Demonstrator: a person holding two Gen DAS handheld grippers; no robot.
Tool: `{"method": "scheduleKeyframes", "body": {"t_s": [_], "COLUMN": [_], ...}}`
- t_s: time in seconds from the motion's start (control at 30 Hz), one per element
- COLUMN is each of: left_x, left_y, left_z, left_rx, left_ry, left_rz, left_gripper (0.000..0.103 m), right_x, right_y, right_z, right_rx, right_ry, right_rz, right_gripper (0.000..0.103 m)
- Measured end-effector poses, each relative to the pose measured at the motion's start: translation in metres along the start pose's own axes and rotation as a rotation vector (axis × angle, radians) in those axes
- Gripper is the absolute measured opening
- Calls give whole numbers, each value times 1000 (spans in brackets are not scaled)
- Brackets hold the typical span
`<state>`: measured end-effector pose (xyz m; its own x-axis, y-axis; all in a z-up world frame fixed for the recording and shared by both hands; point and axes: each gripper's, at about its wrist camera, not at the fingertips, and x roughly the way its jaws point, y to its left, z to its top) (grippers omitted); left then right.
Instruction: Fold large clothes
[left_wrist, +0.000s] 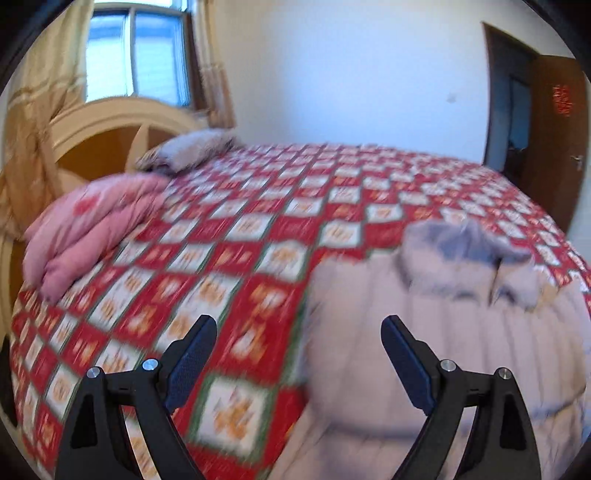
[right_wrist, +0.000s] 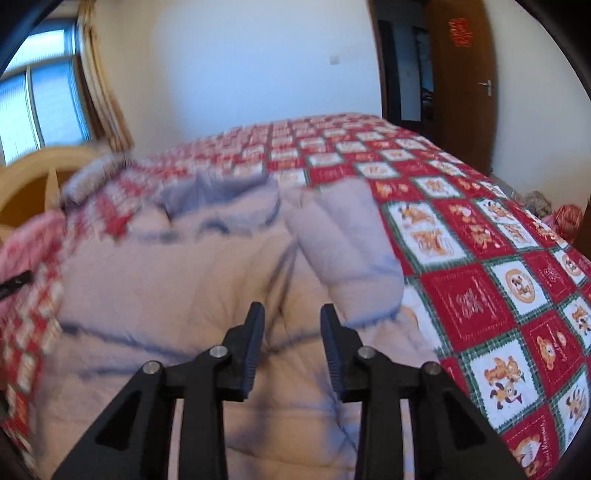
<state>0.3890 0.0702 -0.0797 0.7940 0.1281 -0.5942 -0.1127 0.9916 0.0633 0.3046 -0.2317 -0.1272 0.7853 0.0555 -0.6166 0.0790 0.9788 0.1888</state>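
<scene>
Hovering between grasps: left tool (left_wrist: 299, 332) stands wide and empty, right tool (right_wrist: 292, 317) narrow with nothing visibly between its pads, both above the pale padded coat (right_wrist: 177, 280) lying on the checked bedspread (left_wrist: 229, 236). Judged next: lower and pinch a coat edge for a fold. Only the right view shows a sleeve (right_wrist: 343, 243) folded inward; only the left shows the pink quilt (left_wrist: 88, 229) at frame left.
</scene>
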Motion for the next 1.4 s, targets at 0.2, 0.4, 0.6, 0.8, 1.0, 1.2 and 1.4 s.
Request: {"method": "scheduleKeyframes", "body": {"t_s": [0.2, 0.4, 0.6, 0.8, 1.0, 1.2, 1.4], "left_x": [86, 127, 137, 140, 141, 142, 142], "left_y": [-43, -42, -32, -33, -34, -33, -34], "left_z": [-1, -47, -52, -55, -55, -55, -55], "left_rx": [68, 32, -49, -61, -51, -45, -44], "left_ry": [119, 219, 268, 289, 287, 284, 281], "left_rz": [34, 3, -41, -47, -36, -27, -24], "left_gripper": [91, 92, 101, 102, 102, 102, 102], "right_x": [33, 102, 113, 115, 116, 117, 116], "right_y": [41, 56, 51, 54, 53, 54, 55], "right_z": [35, 12, -12, -16, -17, -17, -18], "right_rx": [-47, -95, -124, -140, -145, -148, -150], "right_ry": [9, 136, 145, 149, 151, 149, 148], "right_rz": [67, 27, 11, -9, -16, -20, -25], "right_gripper": [35, 35, 35, 35, 35, 35, 35]}}
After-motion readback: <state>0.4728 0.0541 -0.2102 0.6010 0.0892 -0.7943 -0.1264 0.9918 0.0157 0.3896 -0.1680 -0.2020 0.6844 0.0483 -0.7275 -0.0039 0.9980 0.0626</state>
